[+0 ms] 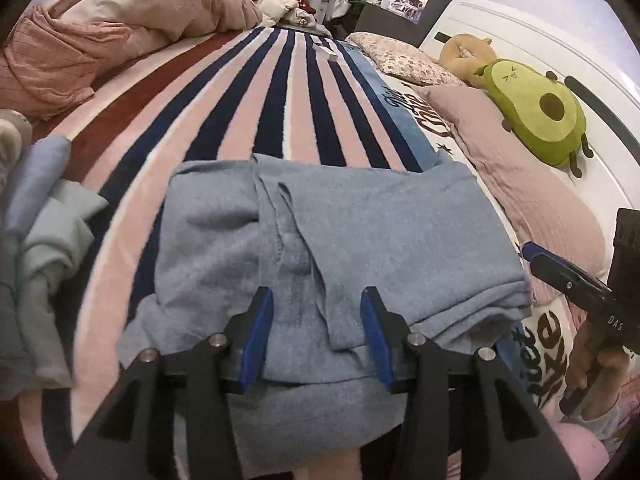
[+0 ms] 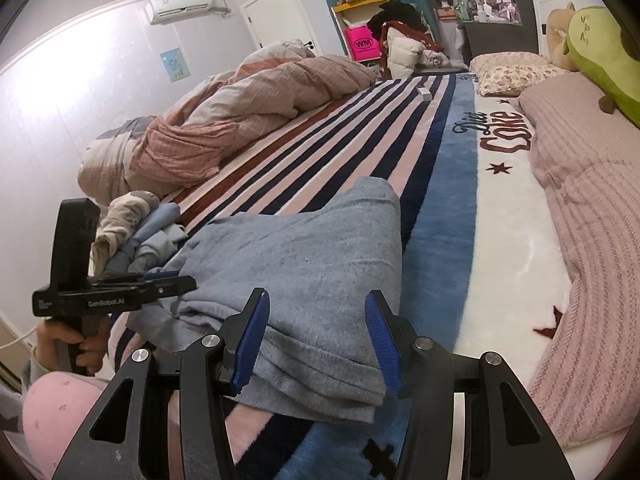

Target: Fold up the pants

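Grey-blue pants (image 1: 352, 236) lie folded in several layers on the striped blanket (image 1: 248, 112); they also show in the right wrist view (image 2: 304, 264). My left gripper (image 1: 316, 300) is open, its blue pads over the near edge of the pants, with cloth passing between the jaws. My right gripper (image 2: 316, 304) is open over the near right corner of the folded stack, holding nothing. The right gripper also shows at the right edge of the left wrist view (image 1: 532, 254). The left gripper shows at the left of the right wrist view (image 2: 180, 280), at the pants' left edge.
A pile of other clothes (image 1: 36, 248) lies left of the pants. A bunched pink duvet (image 2: 224, 120) lies at the far left of the bed. A pink pillow (image 1: 532, 200), an avocado plush (image 1: 536, 112) and a floral pillow (image 1: 404, 58) lie at the right. A small white box (image 2: 425, 93) sits far up the blanket.
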Action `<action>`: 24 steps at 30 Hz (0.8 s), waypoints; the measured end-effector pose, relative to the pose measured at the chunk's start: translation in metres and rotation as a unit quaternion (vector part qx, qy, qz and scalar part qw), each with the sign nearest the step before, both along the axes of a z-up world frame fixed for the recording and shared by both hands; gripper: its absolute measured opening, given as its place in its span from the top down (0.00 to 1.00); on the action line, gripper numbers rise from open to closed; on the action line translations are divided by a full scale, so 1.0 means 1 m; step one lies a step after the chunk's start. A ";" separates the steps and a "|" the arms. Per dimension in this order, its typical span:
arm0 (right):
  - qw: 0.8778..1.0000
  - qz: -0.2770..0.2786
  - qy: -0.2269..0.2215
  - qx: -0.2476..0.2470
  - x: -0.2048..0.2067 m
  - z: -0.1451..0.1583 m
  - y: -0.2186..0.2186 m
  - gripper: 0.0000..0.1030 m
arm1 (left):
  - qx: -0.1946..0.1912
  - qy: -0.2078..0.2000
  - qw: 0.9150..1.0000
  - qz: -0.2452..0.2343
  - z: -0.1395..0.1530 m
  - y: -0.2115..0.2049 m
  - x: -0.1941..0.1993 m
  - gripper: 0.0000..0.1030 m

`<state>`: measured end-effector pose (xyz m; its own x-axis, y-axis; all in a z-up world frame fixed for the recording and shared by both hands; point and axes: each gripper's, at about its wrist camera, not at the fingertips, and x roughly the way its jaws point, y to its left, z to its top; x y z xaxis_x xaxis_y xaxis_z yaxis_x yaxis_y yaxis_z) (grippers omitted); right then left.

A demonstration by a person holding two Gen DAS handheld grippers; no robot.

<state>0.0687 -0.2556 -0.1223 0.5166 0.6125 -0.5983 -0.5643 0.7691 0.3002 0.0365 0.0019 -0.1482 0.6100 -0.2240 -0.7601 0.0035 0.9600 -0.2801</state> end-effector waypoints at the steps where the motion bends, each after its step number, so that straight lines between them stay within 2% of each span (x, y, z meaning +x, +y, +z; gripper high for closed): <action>1: 1.000 0.001 0.001 0.000 0.000 -0.001 0.000 0.56 | 0.004 0.001 1.000 -0.001 0.000 -0.001 0.001 0.61; 6: 1.000 0.000 0.003 0.000 0.000 -0.002 -0.003 0.56 | 0.008 0.003 1.000 -0.009 0.001 -0.003 0.004 0.61; 7: 1.000 -0.001 0.003 0.002 0.000 -0.002 -0.005 0.56 | 0.008 0.004 1.000 -0.010 0.001 -0.003 0.005 0.59; 9: 1.000 -0.003 0.004 0.006 0.001 -0.002 -0.006 0.56 | 0.012 0.007 1.000 -0.006 0.000 -0.001 0.010 0.48; 11: 1.000 -0.004 0.004 0.009 0.000 -0.001 -0.008 0.56 | 0.004 0.010 1.000 -0.004 -0.001 -0.001 0.014 0.48; 12: 1.000 -0.004 0.004 0.009 0.000 -0.001 -0.008 0.56 | 0.002 0.010 1.000 -0.002 -0.001 -0.002 0.015 0.51; 13: 1.000 -0.004 0.004 0.010 -0.001 -0.001 -0.008 0.56 | -0.002 0.004 1.000 -0.007 0.000 -0.006 0.015 0.71; 14: 1.000 -0.005 0.004 0.010 -0.001 -0.001 -0.009 0.56 | 0.000 0.000 1.000 -0.018 0.002 -0.013 0.015 0.82; 15: 1.000 -0.006 0.003 0.011 -0.001 -0.001 -0.009 0.56 | 0.008 -0.003 1.000 -0.023 0.004 -0.019 0.015 0.82; 17: 1.000 -0.009 0.003 0.013 -0.002 0.000 -0.011 0.56 | 0.028 -0.019 0.999 -0.032 0.009 -0.030 0.013 0.93; 21: 1.000 -0.011 -0.001 0.015 -0.008 0.006 -0.014 0.56 | 0.040 -0.064 0.997 -0.021 0.032 -0.029 -0.002 0.94; 24: 1.000 -0.011 -0.009 0.014 -0.014 0.013 -0.016 0.56 | 0.045 -0.096 0.994 0.003 0.054 -0.012 -0.017 0.94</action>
<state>0.0550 -0.2714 -0.1089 0.5412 0.6170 -0.5714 -0.5525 0.7731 0.3115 0.0191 -0.0101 -0.0947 0.7467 -0.1574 -0.6463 0.0438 0.9811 -0.1884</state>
